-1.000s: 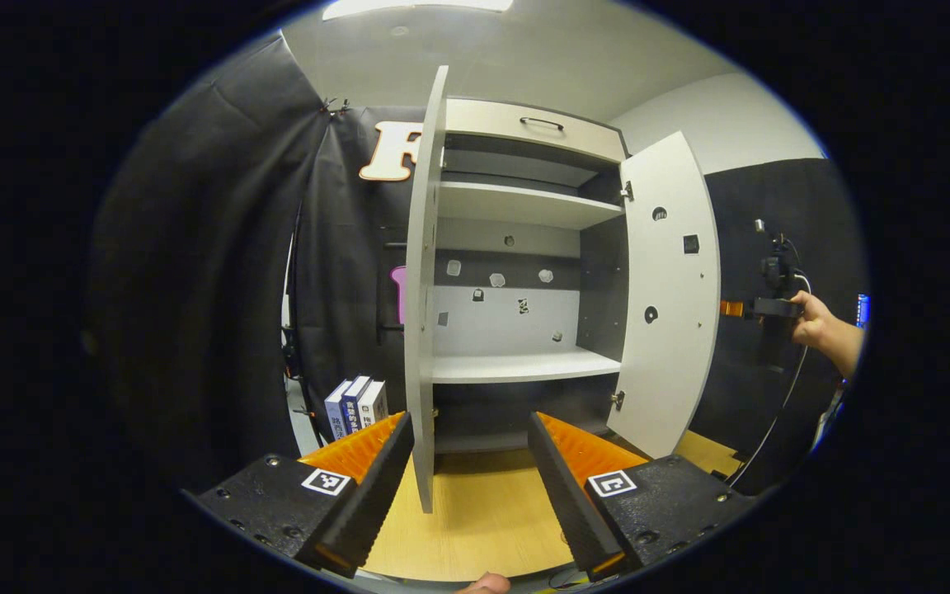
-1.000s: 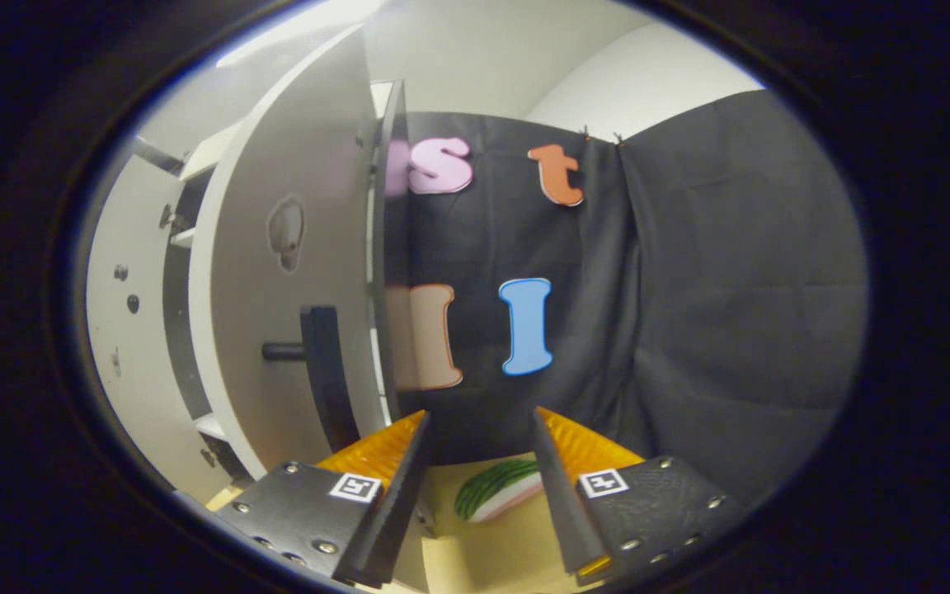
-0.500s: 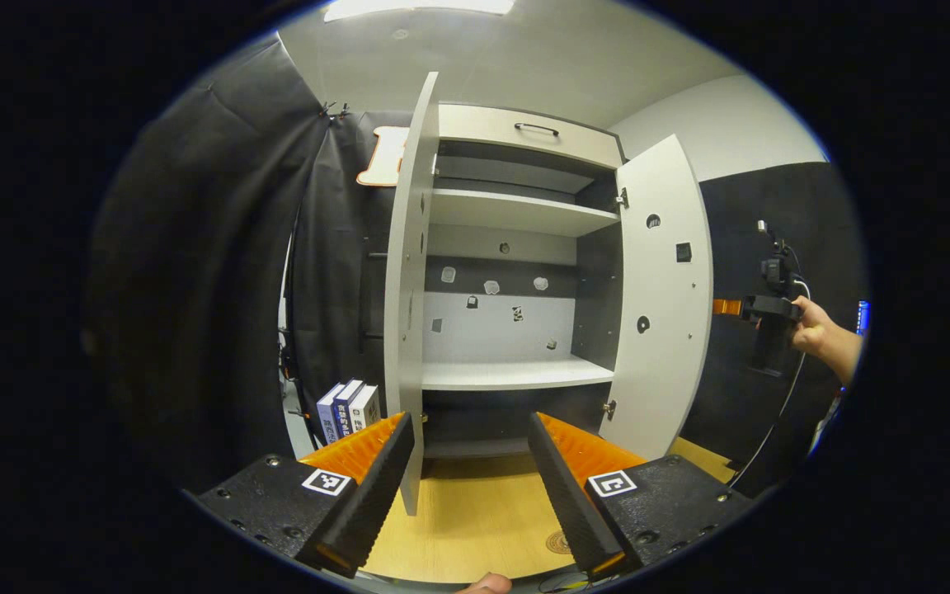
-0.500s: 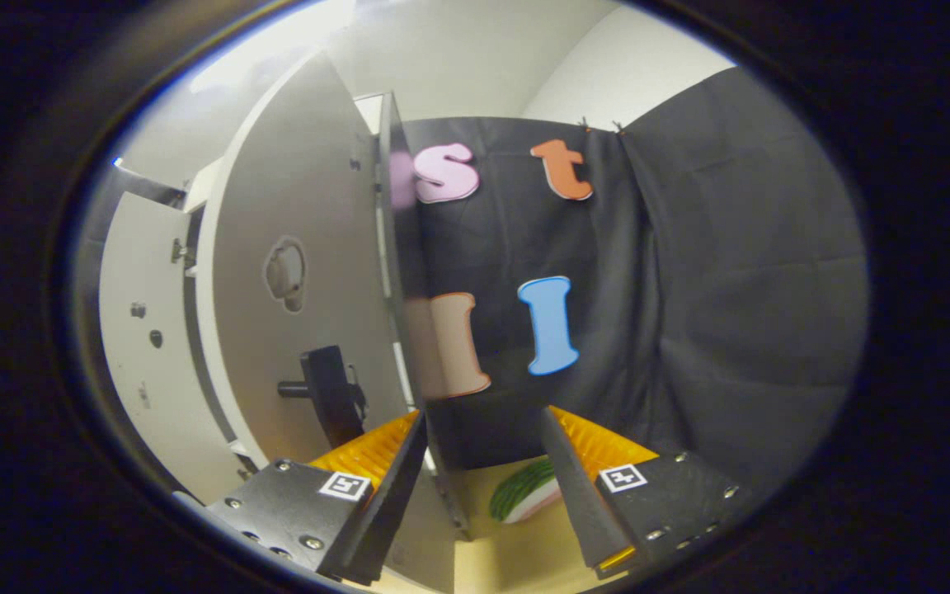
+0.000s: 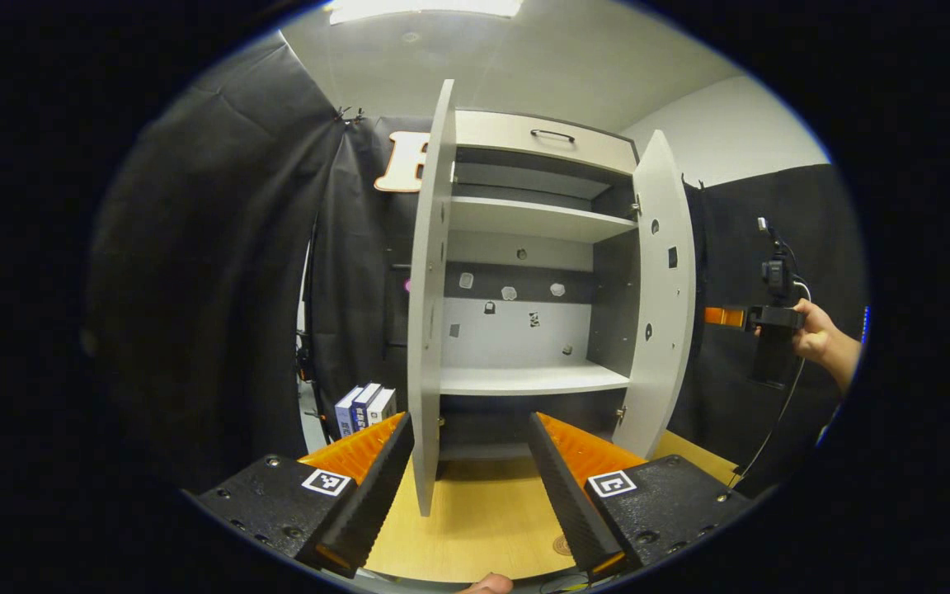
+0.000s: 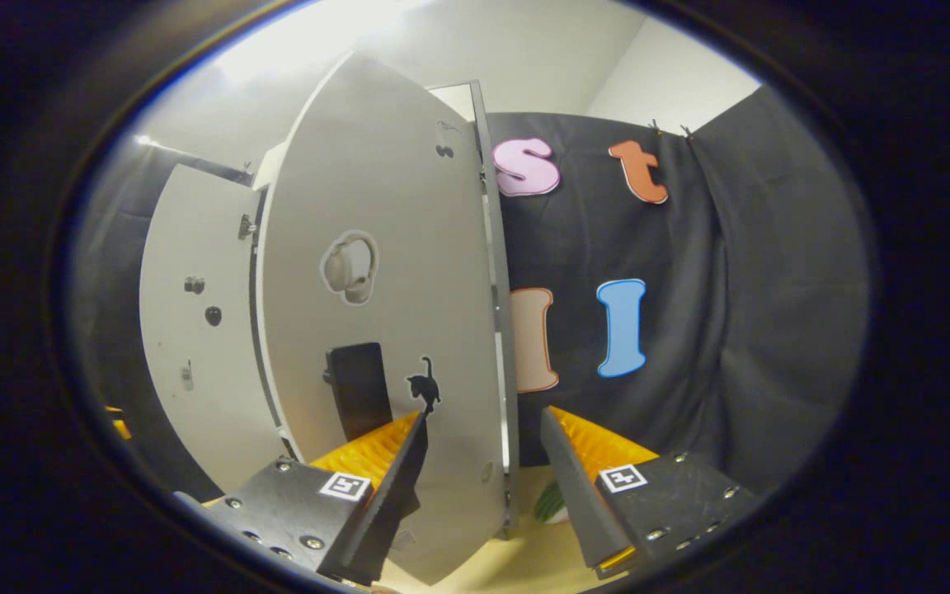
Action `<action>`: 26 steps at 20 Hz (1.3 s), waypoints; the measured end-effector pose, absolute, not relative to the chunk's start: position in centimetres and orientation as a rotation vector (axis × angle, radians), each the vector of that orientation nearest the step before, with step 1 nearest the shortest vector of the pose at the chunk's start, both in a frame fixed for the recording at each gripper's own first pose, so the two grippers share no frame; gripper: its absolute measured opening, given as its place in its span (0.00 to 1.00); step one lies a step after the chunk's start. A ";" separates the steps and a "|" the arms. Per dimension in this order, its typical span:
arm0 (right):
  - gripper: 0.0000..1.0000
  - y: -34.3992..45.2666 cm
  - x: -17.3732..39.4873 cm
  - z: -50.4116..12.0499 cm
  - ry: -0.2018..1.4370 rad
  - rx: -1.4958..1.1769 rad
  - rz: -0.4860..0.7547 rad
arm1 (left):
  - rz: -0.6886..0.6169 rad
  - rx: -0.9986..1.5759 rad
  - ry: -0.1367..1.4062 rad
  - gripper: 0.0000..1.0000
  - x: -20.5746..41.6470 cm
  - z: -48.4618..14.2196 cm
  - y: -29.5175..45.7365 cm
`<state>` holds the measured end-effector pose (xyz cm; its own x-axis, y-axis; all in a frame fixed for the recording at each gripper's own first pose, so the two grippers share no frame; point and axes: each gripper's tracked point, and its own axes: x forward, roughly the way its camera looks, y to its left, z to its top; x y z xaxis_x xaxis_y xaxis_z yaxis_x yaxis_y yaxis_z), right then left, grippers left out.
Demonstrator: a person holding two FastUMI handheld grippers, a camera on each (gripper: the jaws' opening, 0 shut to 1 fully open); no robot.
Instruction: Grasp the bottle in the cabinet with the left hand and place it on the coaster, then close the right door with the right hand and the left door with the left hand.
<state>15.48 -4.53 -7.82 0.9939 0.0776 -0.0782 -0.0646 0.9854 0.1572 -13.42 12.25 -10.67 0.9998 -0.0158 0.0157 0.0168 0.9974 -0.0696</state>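
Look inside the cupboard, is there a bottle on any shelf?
No, in the left gripper view the cabinet shelves are bare.

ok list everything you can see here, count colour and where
cabinet: 1, pale grey outside and dark inside, on the table against the black cloth
shelves: 2, white, bare, inside the cabinet
left door: 1, grey, open, edge-on
right door: 1, grey, partly open, black handle on its outer face
drawer: 1, grey with black handle, top of cabinet
books: 3, blue and white, upright left of the cabinet
table: 1, light wood
green striped thing: 1, on the table behind the right door
left tool: 1, black and orange, open
right tool: 1, black and orange, open, by the right door
hand: 1, holding the right tool
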 end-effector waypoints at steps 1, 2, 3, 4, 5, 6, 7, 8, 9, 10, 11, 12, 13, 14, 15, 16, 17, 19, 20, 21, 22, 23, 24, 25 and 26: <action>0.86 -4.6 15.7 -7.7 0.088 0.171 0.063 | 0.001 -0.066 -0.005 0.89 -13.4 -10.8 13.1; 0.86 -4.4 15.9 -7.8 0.092 0.180 0.060 | 0.020 -0.066 0.001 0.89 -13.3 -11.0 14.0; 0.86 -4.3 16.0 -7.6 0.089 0.181 0.059 | 0.032 -0.072 -0.004 0.89 -13.2 -10.8 14.7; 0.86 -4.1 16.1 -7.5 0.088 0.177 0.060 | 0.038 -0.082 -0.004 0.89 -13.0 -10.7 14.9; 0.86 -3.9 16.2 -7.6 0.089 0.172 0.061 | 0.039 -0.094 0.000 0.89 -13.0 -10.7 15.3; 0.86 -3.7 16.3 -7.5 0.090 0.168 0.065 | 0.043 -0.105 -0.002 0.89 -13.1 -10.7 16.1; 0.86 -3.3 16.3 -7.6 0.091 0.164 0.069 | 0.047 -0.115 -0.002 0.89 -13.0 -10.7 16.6; 0.86 -3.0 16.3 -7.6 0.093 0.160 0.073 | 0.049 -0.122 -0.001 0.89 -12.8 -10.7 17.1; 0.86 -2.7 16.5 -7.6 0.094 0.159 0.074 | 0.054 -0.122 -0.001 0.89 -12.6 -10.6 17.6; 0.86 -2.4 16.5 -7.6 0.091 0.158 0.074 | 0.061 -0.118 -0.004 0.89 -12.3 -10.6 18.1; 0.86 -2.1 16.6 -7.6 0.090 0.161 0.073 | 0.065 -0.113 -0.006 0.89 -12.1 -10.5 18.6; 0.86 -1.9 16.7 -7.6 0.089 0.163 0.070 | 0.068 -0.107 -0.008 0.89 -11.8 -10.4 19.1; 0.86 -1.6 16.8 -7.6 0.084 0.163 0.070 | 0.072 -0.100 -0.006 0.89 -11.6 -10.4 19.6; 0.86 -1.3 16.9 -7.6 0.083 0.162 0.073 | 0.076 -0.094 -0.003 0.89 -11.6 -10.5 20.1; 0.86 -1.0 17.0 -7.6 0.082 0.163 0.075 | 0.080 -0.089 -0.003 0.89 -11.4 -10.5 20.6; 0.78 -0.6 17.1 -7.7 0.085 0.163 0.075 | 0.085 -0.088 -0.004 0.89 -11.2 -10.6 21.1; 0.86 -0.2 17.3 -7.7 0.084 0.163 0.079 | 0.089 -0.090 -0.003 0.89 -11.0 -10.6 21.5; 0.87 0.8 17.4 -8.1 0.087 0.164 0.092 | 0.095 -0.100 0.000 0.89 -10.6 -10.7 22.4; 0.84 1.2 17.5 -8.2 0.085 0.160 0.092 | 0.097 -0.104 0.001 0.89 -10.5 -10.8 22.8; 0.91 1.3 17.5 -8.2 0.077 0.145 0.087 | 0.102 -0.105 0.003 0.89 -10.3 -10.8 23.2; 0.87 1.5 17.7 -8.3 0.071 0.125 0.086 | 0.105 -0.105 0.004 0.89 -10.2 -11.0 23.7; 0.87 1.7 17.8 -8.7 0.073 0.113 0.085 | 0.106 -0.105 0.003 0.89 -10.0 -11.0 24.0; 0.93 1.8 17.9 -8.9 0.081 0.111 0.082 | 0.109 -0.103 0.004 0.89 -9.9 -11.0 24.3; 0.89 2.2 17.9 -8.9 0.087 0.116 0.086 | 0.111 -0.101 0.005 0.89 -9.7 -11.0 24.7; 0.96 2.0 17.6 -9.0 0.082 0.119 0.084 | 0.111 -0.099 0.002 0.89 -9.4 -11.0 25.1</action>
